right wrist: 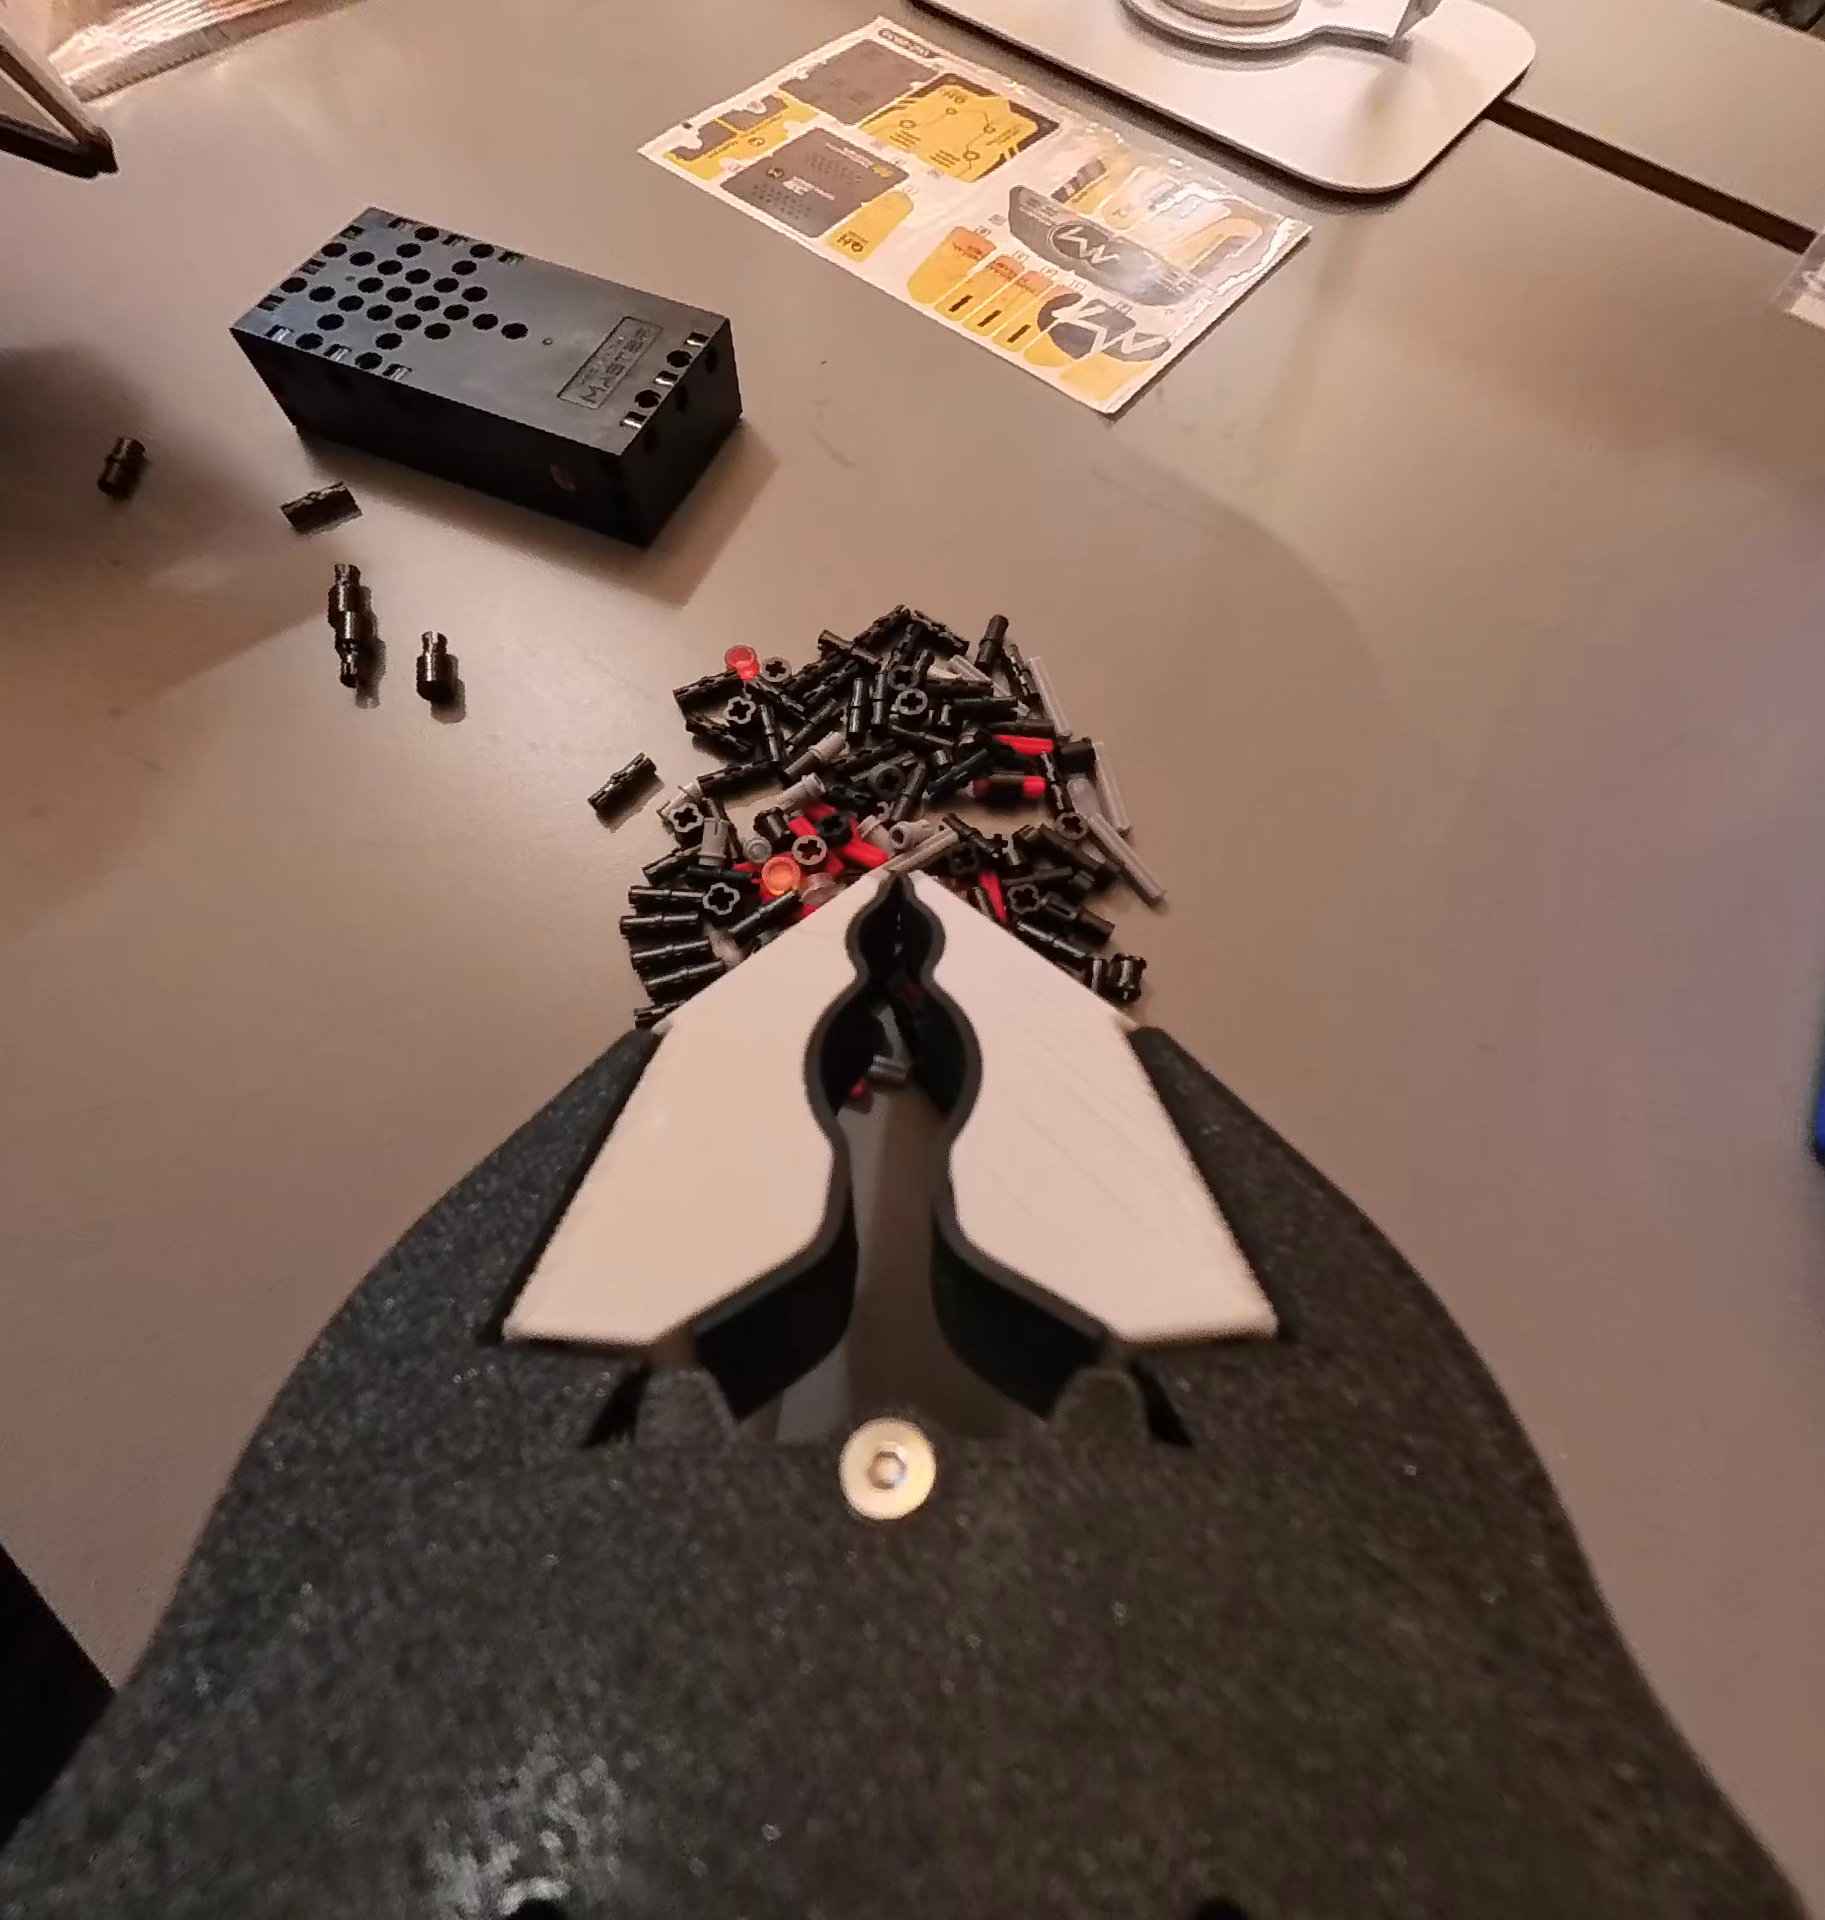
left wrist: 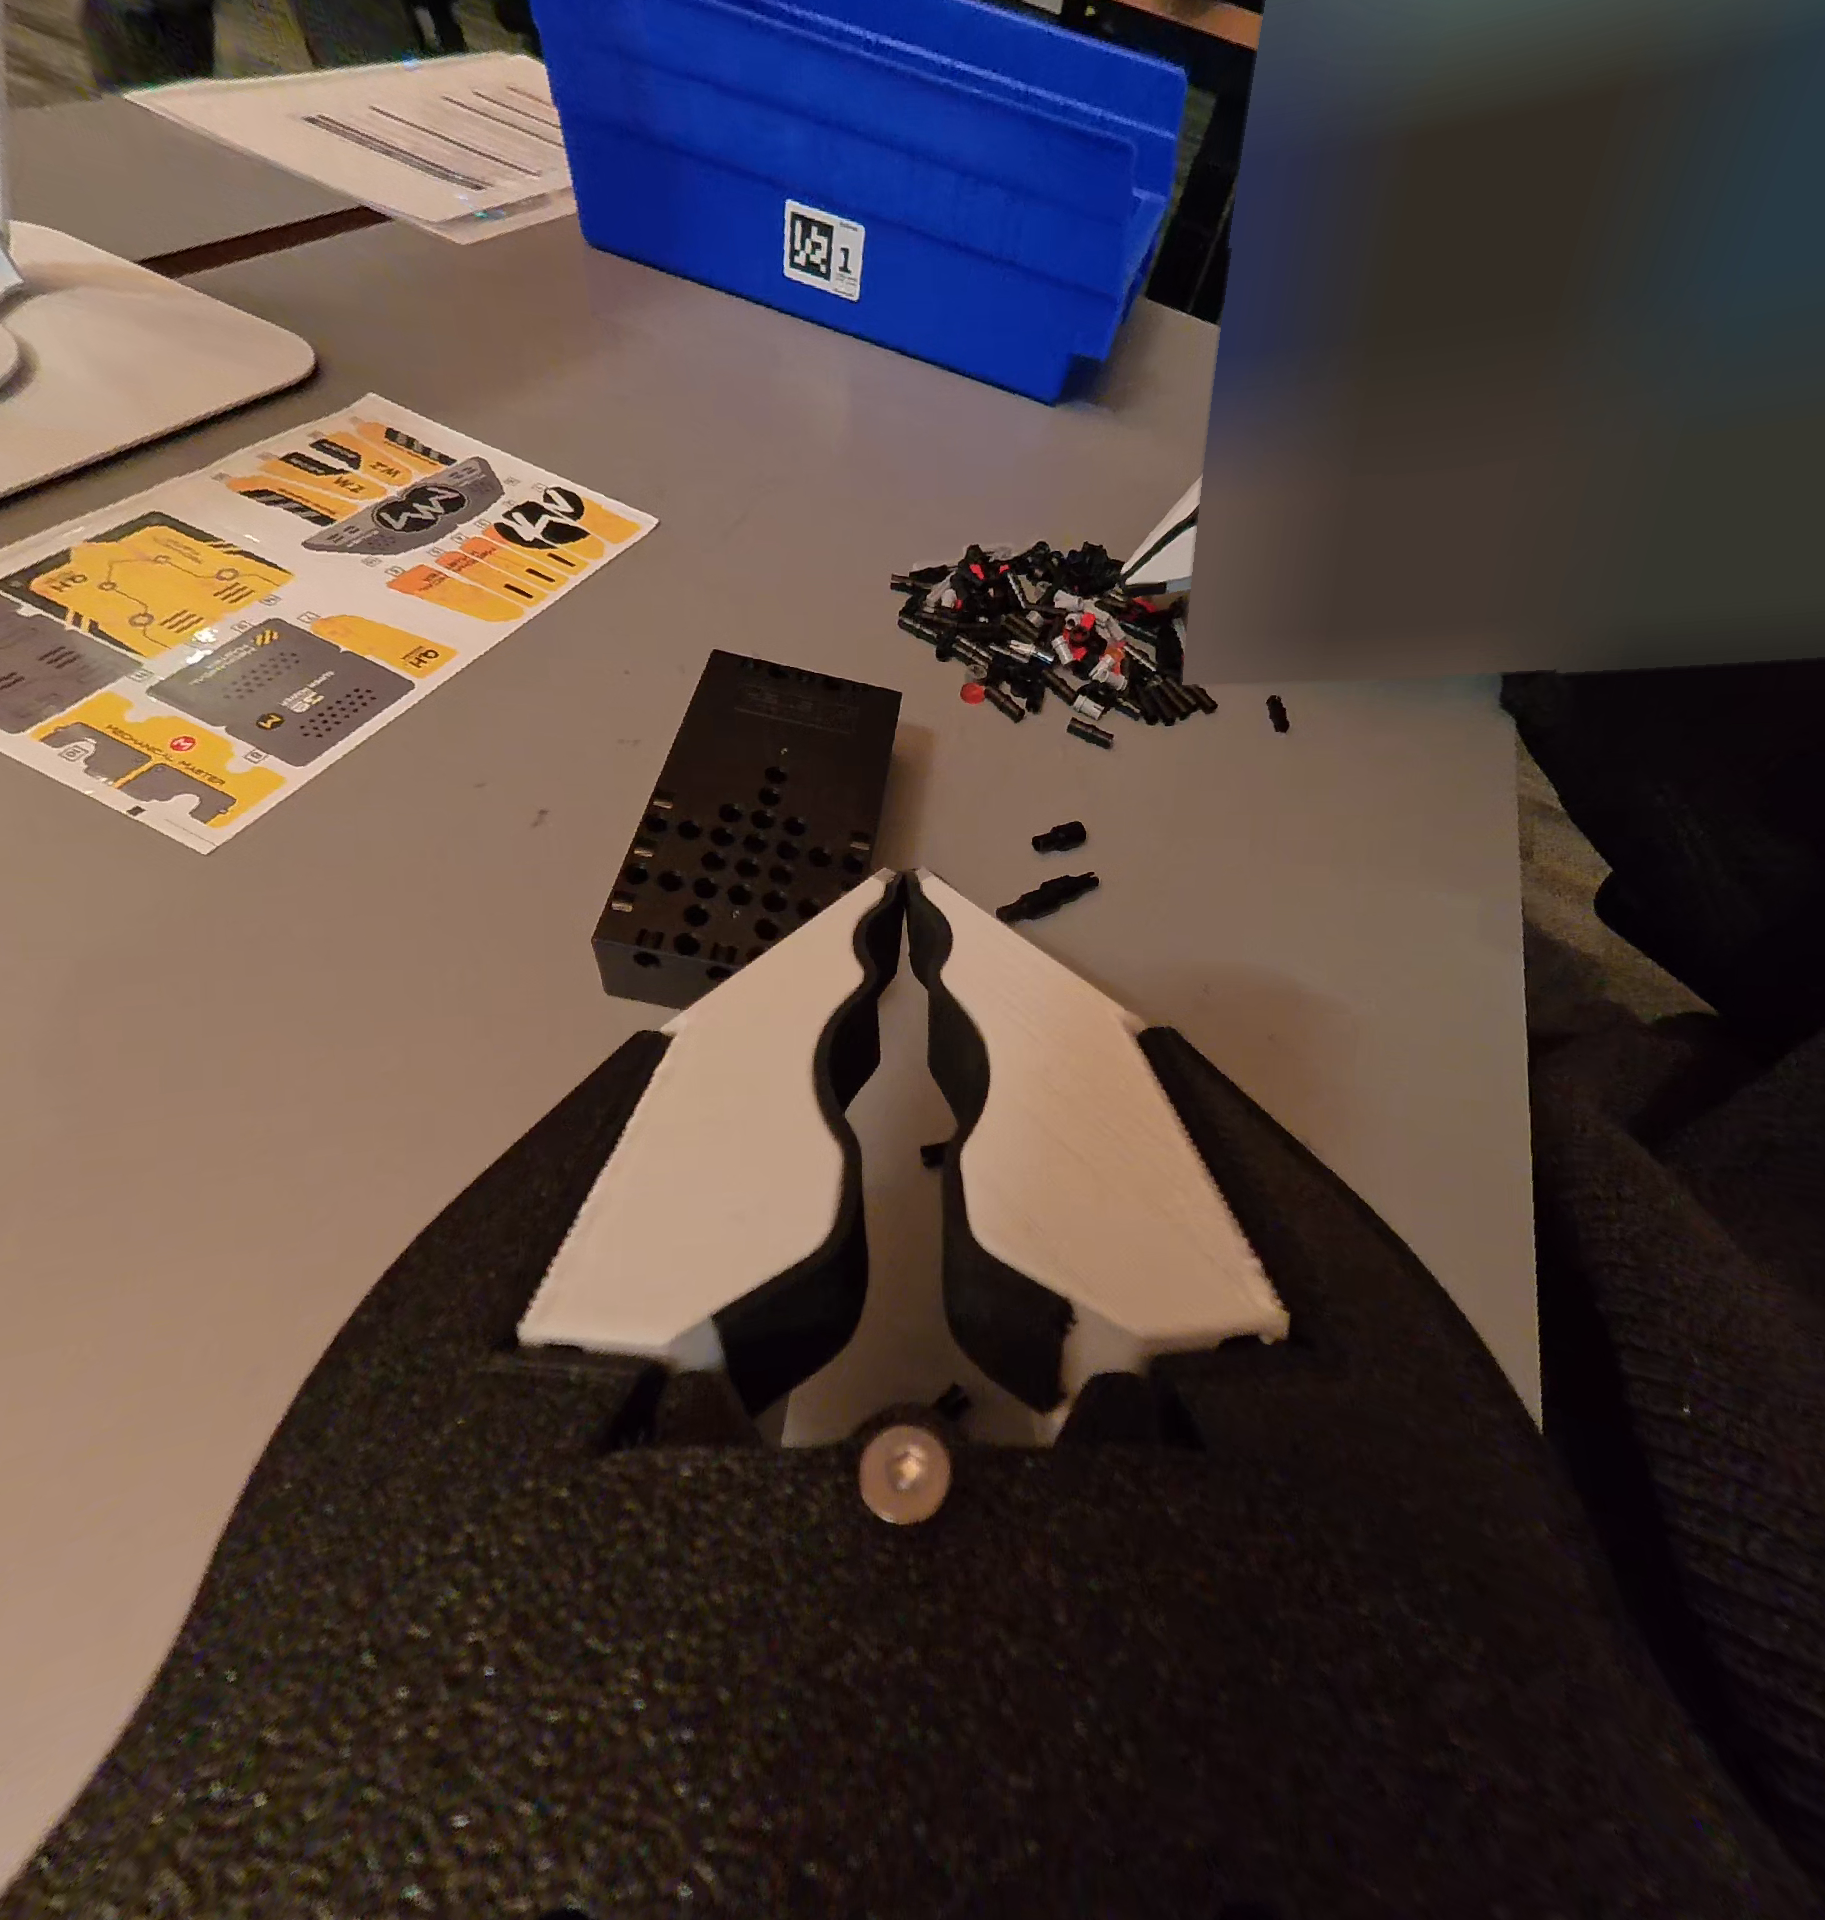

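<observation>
My left gripper (left wrist: pixel 903 881) is shut with nothing showing between its tips. It hovers at the near right corner of a black box with round holes (left wrist: pixel 752 821) that lies flat on the grey table (left wrist: pixel 420 1039). Two loose black pins (left wrist: pixel 1053 868) lie just right of the tips. My right gripper (right wrist: pixel 900 883) is shut, its tips over the near edge of a pile of small black, red and grey pins (right wrist: pixel 887 769). I see nothing held in it. The pile also shows in the left wrist view (left wrist: pixel 1053 634), and the box in the right wrist view (right wrist: pixel 492 364).
A yellow and grey sticker sheet (left wrist: pixel 264 623) (right wrist: pixel 981 208) lies beyond the box. A blue bin (left wrist: pixel 866 177) stands at the back. A pale monitor stand base (left wrist: pixel 108 364) sits far left. Several loose black pins (right wrist: pixel 352 623) lie near the box. The table edge (left wrist: pixel 1521 1039) is close. About 20 cm separates my left fingertips from my right.
</observation>
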Demonstrator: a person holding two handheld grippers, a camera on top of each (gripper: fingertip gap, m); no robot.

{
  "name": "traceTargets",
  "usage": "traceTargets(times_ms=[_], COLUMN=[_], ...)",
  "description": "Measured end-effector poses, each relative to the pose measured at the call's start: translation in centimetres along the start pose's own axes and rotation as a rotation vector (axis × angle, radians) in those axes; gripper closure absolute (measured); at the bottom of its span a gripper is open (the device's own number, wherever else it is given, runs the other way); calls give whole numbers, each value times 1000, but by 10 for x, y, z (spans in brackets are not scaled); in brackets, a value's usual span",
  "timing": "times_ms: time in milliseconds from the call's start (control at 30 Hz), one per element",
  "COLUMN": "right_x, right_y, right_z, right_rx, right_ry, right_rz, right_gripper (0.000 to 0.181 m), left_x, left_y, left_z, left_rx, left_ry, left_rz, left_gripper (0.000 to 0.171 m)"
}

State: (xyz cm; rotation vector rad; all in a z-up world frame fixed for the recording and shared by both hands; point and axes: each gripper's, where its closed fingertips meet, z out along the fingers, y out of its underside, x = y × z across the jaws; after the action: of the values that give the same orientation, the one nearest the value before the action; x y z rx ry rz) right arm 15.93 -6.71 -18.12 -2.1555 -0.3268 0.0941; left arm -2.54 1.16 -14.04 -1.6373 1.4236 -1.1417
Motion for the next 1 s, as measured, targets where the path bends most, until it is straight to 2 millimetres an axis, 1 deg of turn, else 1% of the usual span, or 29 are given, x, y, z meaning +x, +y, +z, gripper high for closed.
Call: traceTargets(times_ms=[233,367,433,467,567,633,833,1000], right_x=[-2,0,1,1,-1,-2,-3,-2], right_y=[-2,0,-1,-2,-3,-4,8,10], right_z=[-2,-1,-1,-2,-3,-4,6,7], right_rx=[20,3,10,15,30,39,-60,-77], right_ry=[-11,14,13,1,-52,-45,-8,-18], right_rz=[-3,-17,-7,9,48,32,-15,4], right_gripper=[180,167,155,153,152,153,153,155], left_x=[1,2,2,2,2,0,-1,0], left_y=[1,1,2,2,2,2,3,5], left_z=[0,1,0,0,1,1,1,3], left_rx=[-7,-8,-9,-9,-11,-10,-15,-26], left_ry=[9,6,8,7,5,7,10,14], left_rz=[-2,6,7,10,8,-7,-21,-21], left_gripper=[171,171,171,171,171,171,171,171])
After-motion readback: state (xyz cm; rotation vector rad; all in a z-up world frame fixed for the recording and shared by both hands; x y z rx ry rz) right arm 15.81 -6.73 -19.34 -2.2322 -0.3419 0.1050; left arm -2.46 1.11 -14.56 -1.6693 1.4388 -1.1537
